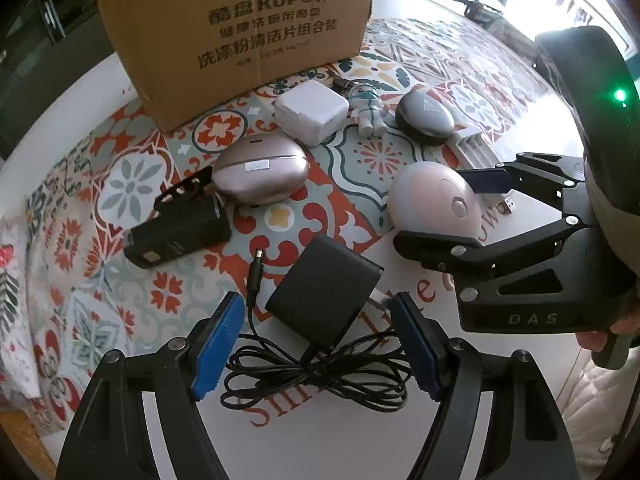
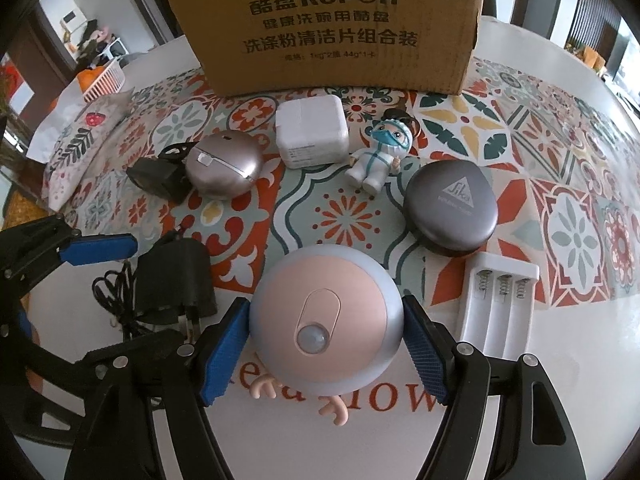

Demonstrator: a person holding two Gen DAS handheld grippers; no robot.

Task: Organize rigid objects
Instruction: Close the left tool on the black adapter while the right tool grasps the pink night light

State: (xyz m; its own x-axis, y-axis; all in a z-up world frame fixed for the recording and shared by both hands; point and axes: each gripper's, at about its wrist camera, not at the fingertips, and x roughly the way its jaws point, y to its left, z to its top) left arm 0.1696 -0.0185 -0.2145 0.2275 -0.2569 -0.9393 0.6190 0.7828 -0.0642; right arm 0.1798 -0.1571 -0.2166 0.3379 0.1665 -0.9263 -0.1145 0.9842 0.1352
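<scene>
1. Left gripper (image 1: 316, 344): jaws spread, blue pads either side of a black power adapter (image 1: 324, 284) and its tangled cord (image 1: 316, 376), neither pad pressing on it; adapter lies on the table.
2. Right gripper (image 2: 324, 344): blue pads flank a round pink motion-sensor light (image 2: 326, 320) at its sides; whether they press on it, I cannot tell.
3. Cardboard box (image 2: 324, 24): printed "KUPOH", stands at the far edge of the patterned mat (image 2: 560, 184).
4. White charger cube (image 2: 312, 136): just before the box.
5. Figurine in white suit and mask (image 2: 380, 156): beside the charger.
6. Grey oval case (image 2: 452, 208): marked "Sika", near the figurine.
7. White battery holder (image 2: 496, 304): three slots, right of the light.
8. Rose-metallic oval case (image 2: 224, 166): left of the charger, touching a black device (image 2: 156, 176).
</scene>
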